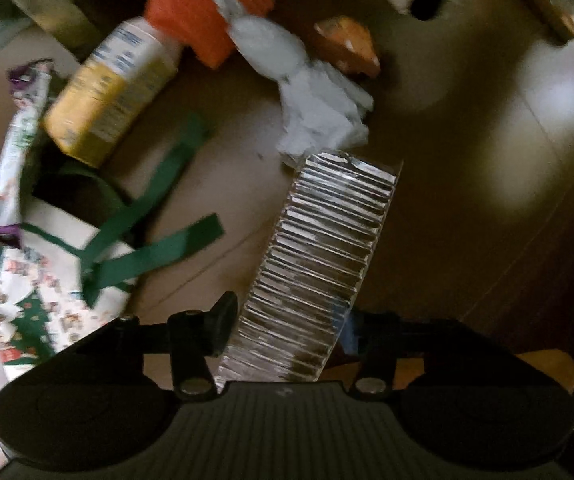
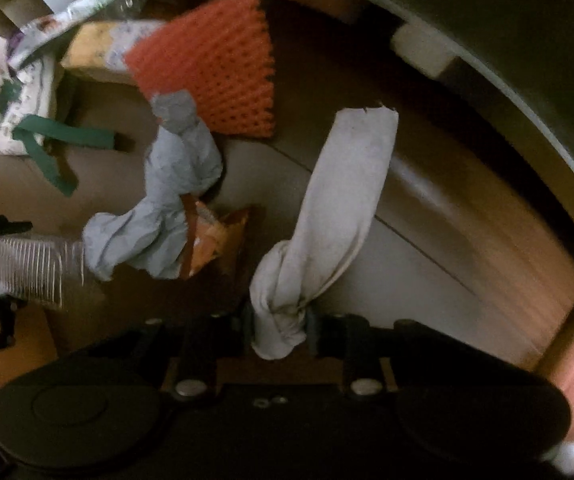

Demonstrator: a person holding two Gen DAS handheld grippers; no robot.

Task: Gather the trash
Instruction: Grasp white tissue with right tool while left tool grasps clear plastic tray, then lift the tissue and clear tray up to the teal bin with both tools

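We hold two pieces of trash at once, one in each gripper, both pointing down at a wooden floor (image 1: pixel 467 208) littered with more.

Left gripper (image 1: pixel 287 320): clamped on the near end of a ribbed clear plastic tray (image 1: pixel 327 248), which juts away from the camera. We take it by one short end, likely because that is the only edge the two fingers can span.

Right gripper (image 2: pixel 279 326): clenched on the knotted end of a twisted white cloth (image 2: pixel 327 216). The knot gives bulk to bite on; the loose tail hangs forward and free.

Still uncollected, as we judge it: a crumpled pale paper wad (image 1: pixel 307 92), an orange snack wrapper (image 2: pixel 211 240) partly under it, a yellow-labelled bottle (image 1: pixel 115 84) lying on its side, an orange mesh piece (image 2: pixel 215 68), and a long printed wrapper (image 1: pixel 15 152). A printed bag with green straps (image 1: pixel 59 280) lies open beside these; it may be the collection bag, though we cannot tell.

Blur in both views makes labels unreadable.
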